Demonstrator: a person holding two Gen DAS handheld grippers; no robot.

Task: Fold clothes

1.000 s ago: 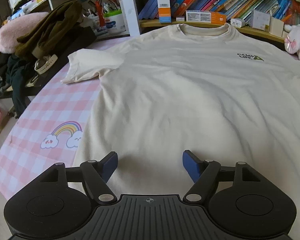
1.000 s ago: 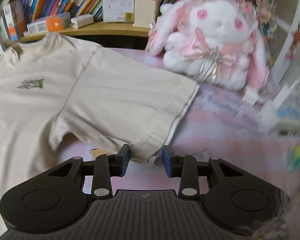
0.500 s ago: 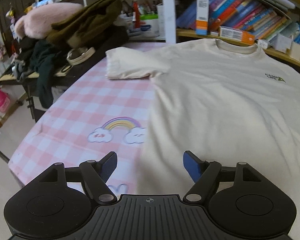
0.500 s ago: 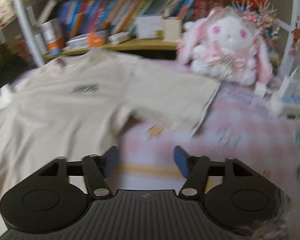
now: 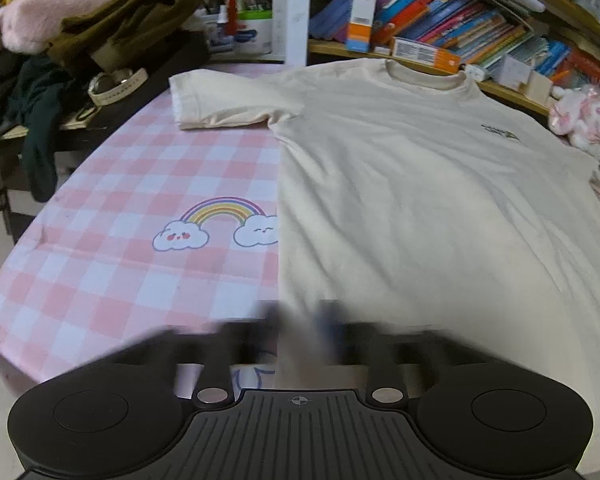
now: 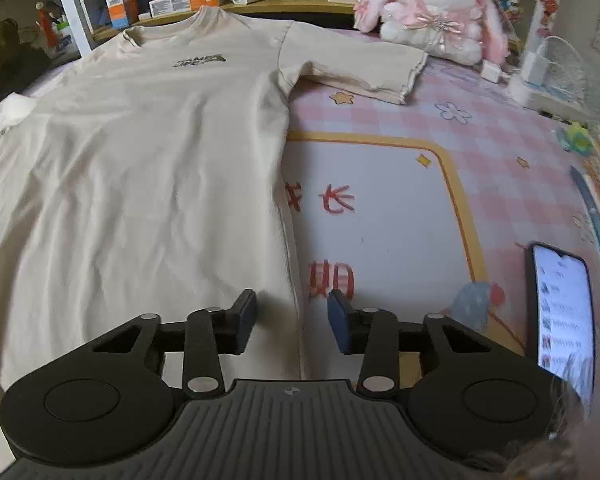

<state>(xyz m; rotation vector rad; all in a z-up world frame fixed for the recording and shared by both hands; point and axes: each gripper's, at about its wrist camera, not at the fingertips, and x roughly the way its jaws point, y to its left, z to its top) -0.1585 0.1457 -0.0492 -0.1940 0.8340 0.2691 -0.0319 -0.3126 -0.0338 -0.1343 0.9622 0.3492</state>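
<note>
- Cream cotton, laid front-up and flat on the pink checked tablecloth [image 5: 112, 280]: the T-shirt [image 5: 400, 200] fills the middle of the table, collar at the far edge by the bookshelf, hem nearest the person.
- Nearest in the left wrist view, the left gripper [image 5: 298, 320] sits at the shirt's left side edge close to the hem. Its fingers are smeared by motion blur; they look drawn near together over the fabric edge, but I cannot tell if they have closed on it.
- In the right wrist view, the right gripper [image 6: 292, 316] has its jaws apart, straddling the shirt's right side seam near the hem, holding nothing.
- The step in hand looks like taking both bottom corners for the first fold. To do it well, each claw should bite both layers at the seam, at matching heights, then lift together so the hem travels square toward the collar.
- The cloth is thin and limp; a shallow pinch would likely catch one layer only and drag wrinkles.
- Just right of the right gripper lies a lit phone [image 6: 560, 308], close enough to nudge.
- Further out, both sleeves lie spread and will need tucking.
- Farthest: a pink plush rabbit [image 6: 432, 12] beside the right sleeve, and a heap of dark clothes [image 5: 100, 40] at the left.
</note>
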